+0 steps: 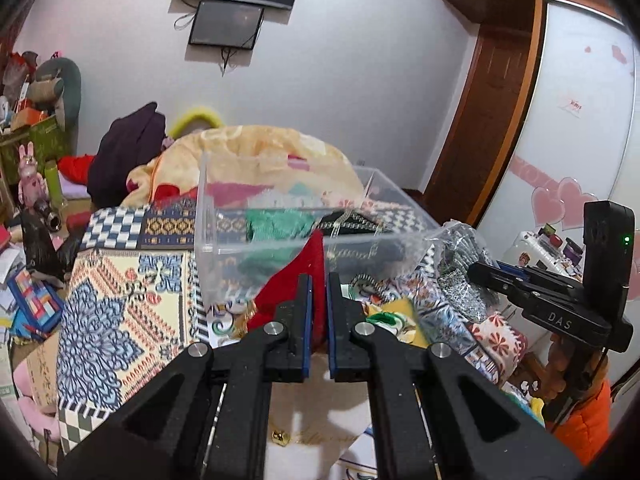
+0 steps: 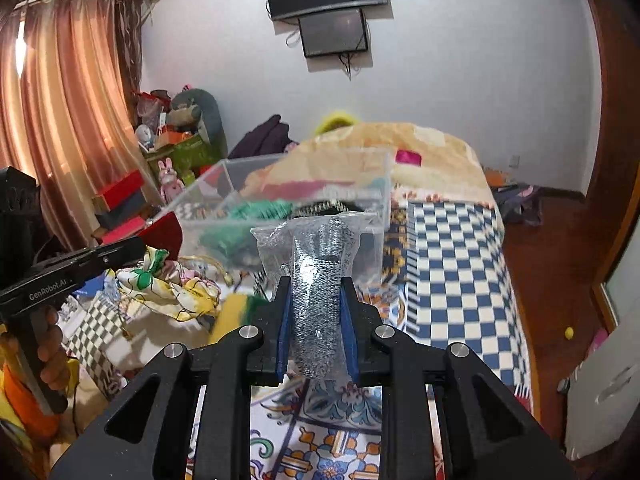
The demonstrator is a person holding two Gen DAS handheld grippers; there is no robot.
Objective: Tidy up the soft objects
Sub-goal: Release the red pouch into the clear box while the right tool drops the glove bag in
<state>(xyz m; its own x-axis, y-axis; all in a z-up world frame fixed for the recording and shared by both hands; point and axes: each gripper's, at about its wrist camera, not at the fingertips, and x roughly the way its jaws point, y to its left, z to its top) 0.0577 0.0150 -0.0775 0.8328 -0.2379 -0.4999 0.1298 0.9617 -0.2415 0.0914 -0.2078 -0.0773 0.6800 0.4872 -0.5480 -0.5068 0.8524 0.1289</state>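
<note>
A clear plastic box (image 1: 224,240) stands on the patterned bedspread, with a green cloth (image 1: 276,222) inside; it also shows in the right wrist view (image 2: 376,200). My left gripper (image 1: 319,284) is shut on a red cloth (image 1: 296,280) held just in front of the box; the red cloth also shows at the left of the right wrist view (image 2: 166,232). My right gripper (image 2: 316,284) is shut on a silver-grey knitted item in a clear bag (image 2: 318,280), held up near the box's front; that bag also shows in the left wrist view (image 1: 460,268).
A floral scarf (image 2: 172,292) and a yellow-green cloth (image 2: 234,312) lie on the bed at the left. A rolled yellow blanket (image 1: 260,152) lies behind the box. Clutter and boxes (image 1: 28,128) stand by the far left wall. A wardrobe (image 1: 580,120) is on the right.
</note>
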